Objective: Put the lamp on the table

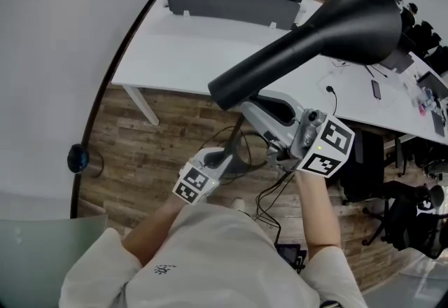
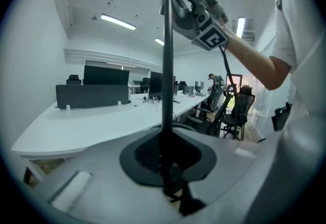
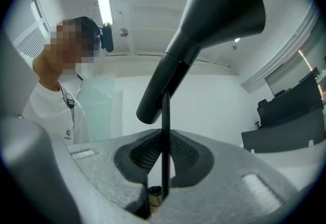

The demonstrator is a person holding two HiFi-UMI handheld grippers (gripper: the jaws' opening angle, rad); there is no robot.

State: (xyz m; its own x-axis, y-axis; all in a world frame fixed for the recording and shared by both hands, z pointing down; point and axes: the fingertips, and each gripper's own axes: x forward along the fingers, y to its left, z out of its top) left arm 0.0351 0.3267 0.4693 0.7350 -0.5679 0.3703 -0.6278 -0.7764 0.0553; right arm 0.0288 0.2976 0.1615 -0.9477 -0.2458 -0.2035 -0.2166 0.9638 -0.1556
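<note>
head view | lamp [image 1: 315, 40] aloft over floor [image 1: 161, 152] — table [image 1: 189, 54] edge ahead

Your lamp [image 1: 329, 26] is matte black: a wide funnel shade at the upper right of the head view, narrowing into a tube that slants down to frame centre, on a thin straight stem [image 2: 167, 60] (its base is out of sight). You hold it clear of the table [image 1: 175, 54], the long white desk curving across the upper frame.
</note>
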